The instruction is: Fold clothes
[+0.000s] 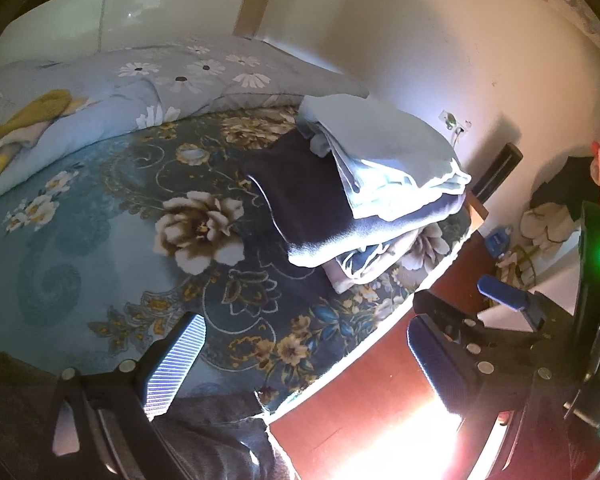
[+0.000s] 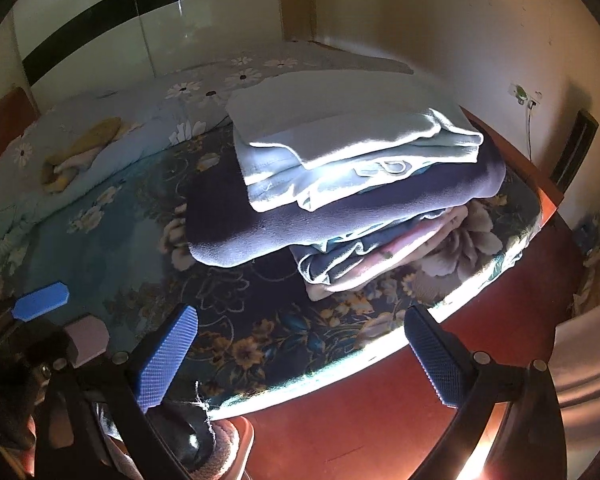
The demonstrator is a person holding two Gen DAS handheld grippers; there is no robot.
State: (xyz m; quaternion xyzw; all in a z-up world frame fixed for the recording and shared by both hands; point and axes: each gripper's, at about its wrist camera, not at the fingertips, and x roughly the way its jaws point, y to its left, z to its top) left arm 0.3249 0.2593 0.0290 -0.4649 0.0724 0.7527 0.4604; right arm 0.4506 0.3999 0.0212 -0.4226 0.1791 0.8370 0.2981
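Observation:
A stack of folded clothes sits near the right edge of the bed: a pale blue piece (image 1: 384, 160) (image 2: 352, 148) on top, a dark navy one (image 1: 312, 208) (image 2: 260, 216) under it, and pinkish and blue pieces (image 2: 364, 256) at the bottom. My left gripper (image 1: 304, 364) is open and empty, low over the bed's near edge. My right gripper (image 2: 300, 356) is open and empty, in front of the stack at the bed's edge. The left gripper's blue fingers (image 2: 40, 300) show at the left of the right wrist view.
The bed has a dark floral sheet (image 1: 112, 240) (image 2: 112, 280). A light blue daisy quilt (image 1: 148, 92) (image 2: 148, 120) lies at the far side, with a yellow and white cloth (image 1: 24, 128) (image 2: 80, 152) on it. The red wooden bed frame (image 1: 360, 412) (image 2: 360, 412) runs along the right. The wall is beyond.

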